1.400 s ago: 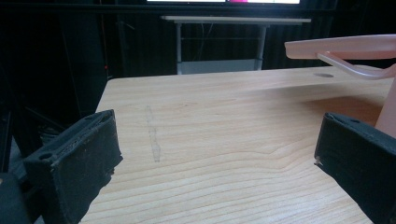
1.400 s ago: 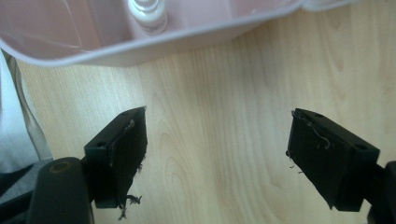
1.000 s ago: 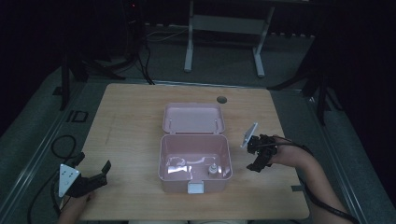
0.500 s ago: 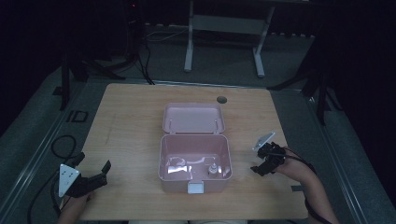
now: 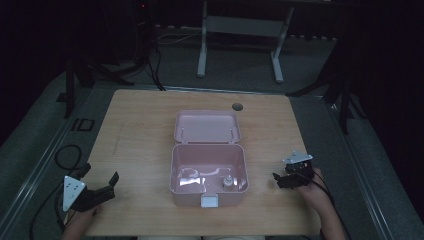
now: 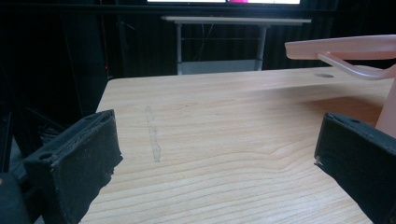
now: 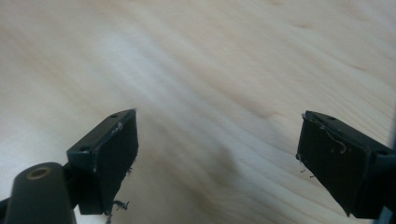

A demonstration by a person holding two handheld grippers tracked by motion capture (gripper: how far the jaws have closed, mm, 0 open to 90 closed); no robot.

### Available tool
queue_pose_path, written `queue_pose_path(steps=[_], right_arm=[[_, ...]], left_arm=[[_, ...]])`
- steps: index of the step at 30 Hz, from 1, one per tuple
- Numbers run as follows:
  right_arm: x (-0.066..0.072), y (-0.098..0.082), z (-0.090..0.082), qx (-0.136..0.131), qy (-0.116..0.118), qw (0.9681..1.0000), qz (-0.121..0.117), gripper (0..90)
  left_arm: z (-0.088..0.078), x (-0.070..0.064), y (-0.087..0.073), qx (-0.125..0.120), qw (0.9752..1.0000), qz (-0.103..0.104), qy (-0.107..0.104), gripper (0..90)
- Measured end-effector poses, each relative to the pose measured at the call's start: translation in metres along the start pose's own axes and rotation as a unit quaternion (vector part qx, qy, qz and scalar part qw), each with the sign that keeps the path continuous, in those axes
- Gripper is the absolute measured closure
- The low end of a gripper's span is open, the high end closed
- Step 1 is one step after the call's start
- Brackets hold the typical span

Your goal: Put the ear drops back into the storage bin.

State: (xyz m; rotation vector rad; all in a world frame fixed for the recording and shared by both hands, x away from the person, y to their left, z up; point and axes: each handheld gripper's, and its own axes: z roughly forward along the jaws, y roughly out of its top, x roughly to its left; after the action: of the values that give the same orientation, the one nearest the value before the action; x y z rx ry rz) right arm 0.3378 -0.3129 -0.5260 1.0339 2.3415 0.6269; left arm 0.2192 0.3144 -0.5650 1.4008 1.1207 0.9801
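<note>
Left tongs (image 5: 100, 186) low at the near left corner, jaws spread wide with nothing between – right tongs (image 5: 286, 179) at the near right, jaws just opened further and empty, wrist and forearm entering from the bottom edge.

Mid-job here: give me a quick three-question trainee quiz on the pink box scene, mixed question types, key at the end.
1. True or false: the pink box on the table stands with its lid folded back.
2. What is between the right gripper jaws? A) a small bottle B) nothing C) the lid
3. On which side of the box does the left gripper rest, in the high view?

Key
1. True.
2. B: the jaws have just been opening and show bare wood between them.
3. Its left side, near the table's front edge.
</note>
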Motion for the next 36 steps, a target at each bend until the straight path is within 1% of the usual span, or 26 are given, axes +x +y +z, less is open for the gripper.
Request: queue_pose_path(steps=[1, 2, 3, 4, 5, 6, 8, 10, 11, 12, 15, 16, 17, 18, 20, 21, 22, 23, 24, 25, 27, 29, 30, 31, 33, 36], right_arm=[[0.0, -0.003, 0.0, -0.007, -0.008, 0.9998, 0.014, 12.2], [-0.001, -0.005, 0.0, -0.014, -0.014, 0.9996, 0.021, 12.2], [-0.001, -0.007, 0.0, -0.024, -0.032, 0.9986, 0.034, 12.3], [-0.001, -0.009, -0.001, -0.033, -0.043, 0.9974, 0.048, 12.2], [-0.001, -0.01, -0.001, -0.039, -0.05, 0.9964, 0.057, 12.2], [-0.001, -0.012, -0.002, -0.049, -0.068, 0.9943, 0.066, 12.3], [-0.001, -0.015, -0.002, -0.064, -0.087, 0.9901, 0.089, 12.2], [-0.001, -0.019, -0.002, -0.073, -0.113, 0.9846, 0.112, 12.2], [-0.001, -0.021, -0.001, -0.076, -0.123, 0.9816, 0.125, 12.3], [-0.001, -0.022, 0.0, -0.079, -0.131, 0.9795, 0.132, 12.2], [0.002, -0.027, 0.001, -0.092, -0.156, 0.9708, 0.158, 12.3], [0.003, -0.029, 0.001, -0.101, -0.164, 0.967, 0.166, 12.2], [0.003, -0.031, 0.001, -0.109, -0.165, 0.9644, 0.175, 12.2], [0.004, -0.032, 0.001, -0.116, -0.169, 0.9609, 0.186, 12.3], [0.005, -0.034, 0.0, -0.134, -0.177, 0.9549, 0.197, 12.2], [0.006, -0.035, 0.0, -0.14, -0.181, 0.9526, 0.2, 12.2], [0.006, -0.036, 0.0, -0.146, -0.186, 0.9496, 0.206, 12.2], [0.007, -0.037, 0.0, -0.15, -0.188, 0.9477, 0.209, 12.2], [0.008, -0.037, -0.001, -0.154, -0.195, 0.945, 0.212, 12.3], [0.009, -0.037, -0.002, -0.161, -0.198, 0.9433, 0.213, 12.2], [0.011, -0.038, -0.004, -0.18, -0.199, 0.9376, 0.221, 12.2], [0.013, -0.038, -0.005, -0.192, -0.2, 0.9349, 0.221, 12.2], [0.015, -0.039, -0.006, -0.198, -0.199, 0.9323, 0.228, 12.2], [0.017, -0.039, -0.006, -0.202, -0.199, 0.9308, 0.231, 12.2], [0.018, -0.039, -0.006, -0.199, -0.197, 0.9322, 0.229, 12.2], [0.018, -0.04, -0.006, -0.2, -0.194, 0.9321, 0.231, 12.3]], left_arm=[[0.0, 0.0, 0.0, 0.0, 1.0, 0.0, 0.0, 0.4], [0.0, 0.0, 0.0, 0.0, 1.0, -0.001, 0.0, 0.4], [0.0, 0.0, 0.0, 0.0, 1.0, -0.001, 0.0, 0.4], [0.0, 0.0, 0.0, 0.0, 1.0, -0.001, 0.0, 0.4], [0.0, 0.0, 0.0, 0.0, 1.0, -0.001, 0.0, 0.4], [0.0, 0.0, 0.0, 0.0, 1.0, -0.001, 0.0, 0.4], [0.0, 0.0, 0.0, 0.0, 1.0, -0.001, 0.0, 0.4], [0.0, 0.0, 0.0, 0.0, 1.0, 0.0, 0.0, 0.4], [0.0, 0.0, 0.0, 0.0, 1.0, 0.0, 0.0, 0.4], [0.0, 0.0, 0.0, 0.0, 1.0, 0.0, 0.0, 0.4], [0.0, 0.0, 0.0, 0.0, 1.0, 0.0, 0.0, 0.4], [0.0, 0.0, 0.0, 0.0, 1.0, 0.0, 0.0, 0.4], [0.0, 0.0, 0.0, 0.0, 1.0, 0.0, 0.0, 0.4], [0.0, 0.0, 0.0, 0.0, 1.0, 0.0, 0.0, 0.4], [0.0, 0.0, 0.0, 0.0, 1.0, 0.0, 0.0, 0.4], [0.0, 0.0, 0.0, 0.0, 1.0, 0.0, 0.0, 0.4], [0.0, 0.0, 0.0, 0.0, 1.0, 0.0, 0.0, 0.4], [0.0, 0.0, 0.0, 0.0, 1.0, -0.001, 0.0, 0.4], [0.0, 0.0, 0.0, 0.0, 1.0, -0.001, 0.0, 0.4], [0.0, 0.0, 0.0, 0.0, 1.0, -0.001, 0.0, 0.4], [0.0, 0.0, 0.0, 0.0, 1.0, -0.001, 0.0, 0.4], [0.0, 0.0, 0.0, 0.0, 1.0, 0.0, 0.0, 0.4], [0.0, 0.0, 0.0, 0.0, 1.0, -0.001, 0.0, 0.4], [0.0, 0.0, 0.0, 0.0, 1.0, -0.001, 0.0, 0.4], [0.0, 0.0, 0.0, 0.0, 1.0, -0.001, 0.0, 0.4], [0.0, 0.0, 0.0, 0.0, 1.0, -0.001, 0.0, 0.4]])
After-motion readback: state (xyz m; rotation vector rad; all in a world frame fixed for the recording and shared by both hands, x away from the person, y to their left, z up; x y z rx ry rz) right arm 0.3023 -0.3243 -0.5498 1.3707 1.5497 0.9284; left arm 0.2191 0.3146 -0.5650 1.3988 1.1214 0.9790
